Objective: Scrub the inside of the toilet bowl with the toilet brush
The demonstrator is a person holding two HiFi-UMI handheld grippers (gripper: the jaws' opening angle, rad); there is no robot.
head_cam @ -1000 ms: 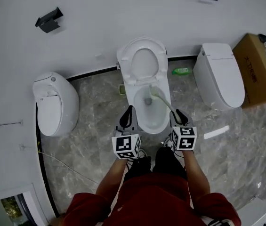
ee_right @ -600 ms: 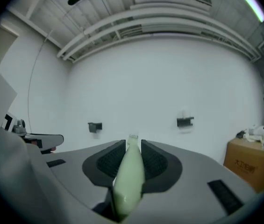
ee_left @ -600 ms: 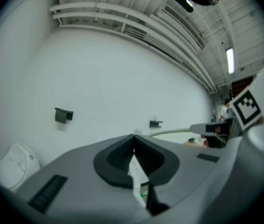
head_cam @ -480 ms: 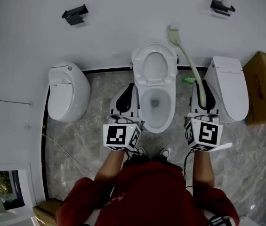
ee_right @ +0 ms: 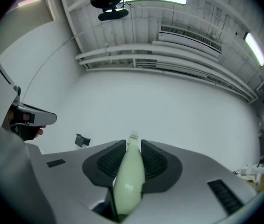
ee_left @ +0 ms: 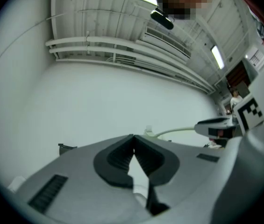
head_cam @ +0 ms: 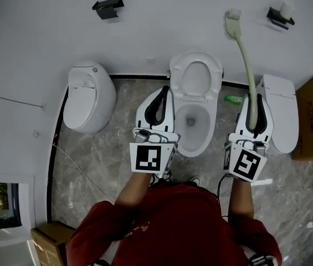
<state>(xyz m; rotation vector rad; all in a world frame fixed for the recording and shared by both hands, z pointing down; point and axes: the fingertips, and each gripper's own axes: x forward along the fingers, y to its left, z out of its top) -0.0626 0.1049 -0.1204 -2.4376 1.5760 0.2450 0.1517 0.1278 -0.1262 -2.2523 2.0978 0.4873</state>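
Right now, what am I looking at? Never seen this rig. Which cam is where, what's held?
No robot: a person holds a two-jaw gripper in each hand. The top-down picture is from a head camera; the other two ride on the grippers, looking along their jaws. The left gripper is shut, empty. The right gripper clamps a pale green toilet brush, head up toward the wall, not in the open toilet bowl below. Two closed toilets flank it on the stone floor.
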